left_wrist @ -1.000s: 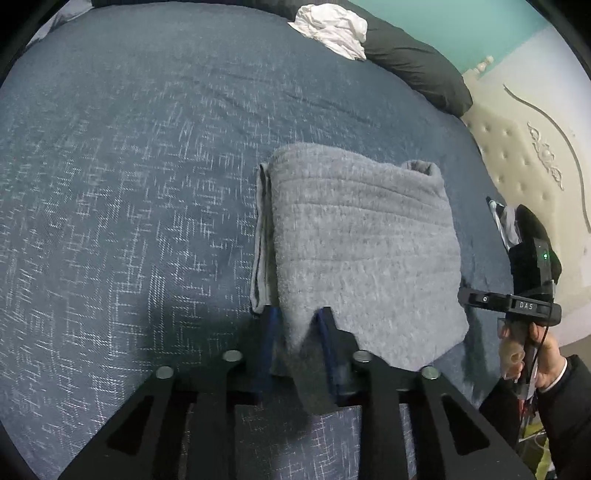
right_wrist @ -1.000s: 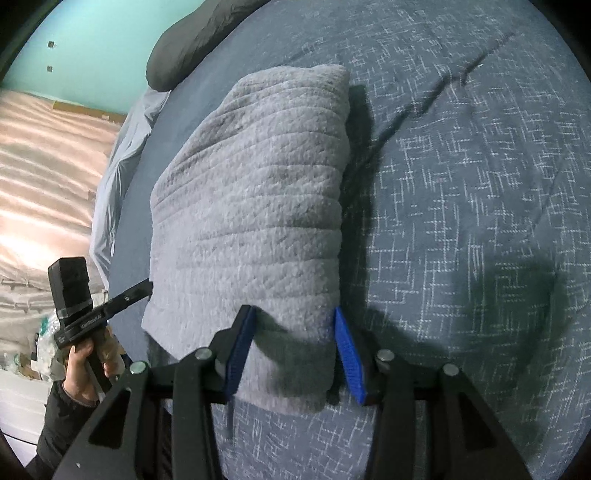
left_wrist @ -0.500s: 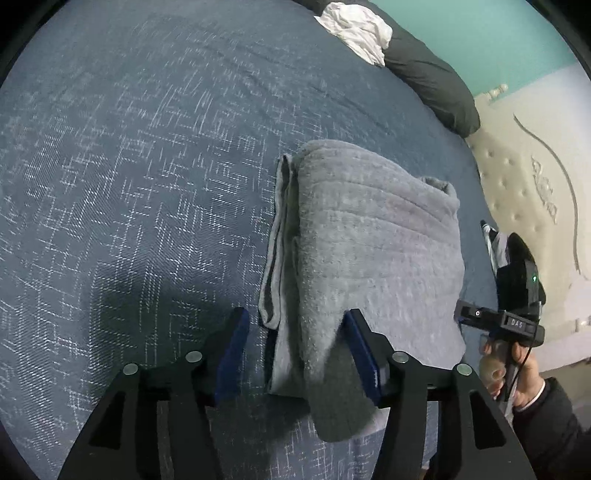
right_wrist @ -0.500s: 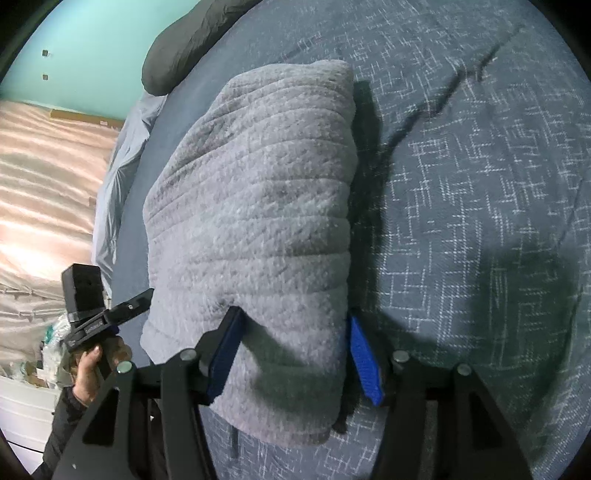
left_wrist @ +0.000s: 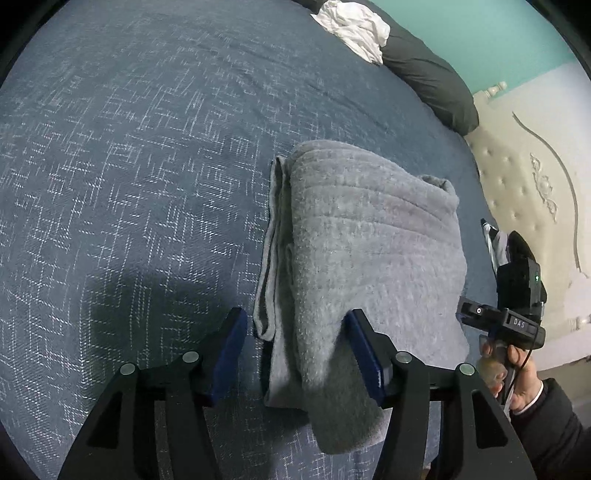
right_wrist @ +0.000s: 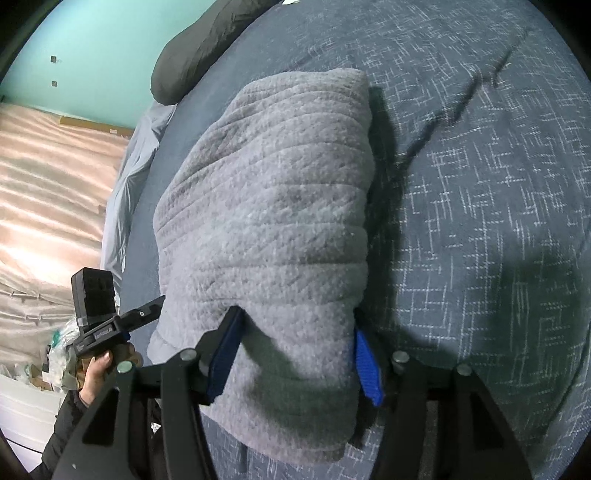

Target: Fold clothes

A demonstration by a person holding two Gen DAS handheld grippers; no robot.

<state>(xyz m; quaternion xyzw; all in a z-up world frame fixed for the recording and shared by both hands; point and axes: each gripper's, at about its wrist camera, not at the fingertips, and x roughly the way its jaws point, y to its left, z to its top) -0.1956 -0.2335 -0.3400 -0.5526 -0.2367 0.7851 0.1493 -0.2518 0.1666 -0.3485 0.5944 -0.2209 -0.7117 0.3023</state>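
**Folded grey fleece on the bed: both grippers let go**

1. Bed cover [left_wrist: 129,184]: dark blue, woven with pale flecks. It carries everything listed below and is my landmark.

2. Grey fleece garment [left_wrist: 369,258]: the task's thing. It lies folded in a thick block on the bed cover, toward the edge nearest me. Its ribbed top face is smooth; stacked layer edges show along its left side. My judgement: soft, plump and light, with no stiffness of its own. It will sag and unfold if lifted by a single layer. I would take it through the whole stack at the near corners, or slide under from the near edge.

3. Dark pillow [left_wrist: 432,81]: at the far edge of the bed cover, beyond the fleece.

4. White crumpled cloth [left_wrist: 354,29]: resting on that pillow.

5. My left gripper [left_wrist: 297,354]: at the fleece's near left corner. Its jaws have just been opening. The corner sits between them; the left pad stands clear of the cloth, the right one beside it. Released.

6. My right gripper [right_wrist: 295,354]: at the near right corner. Its jaws have just been opening. They straddle the thick fold and lie against its sides without squeezing it, as far as I can see.
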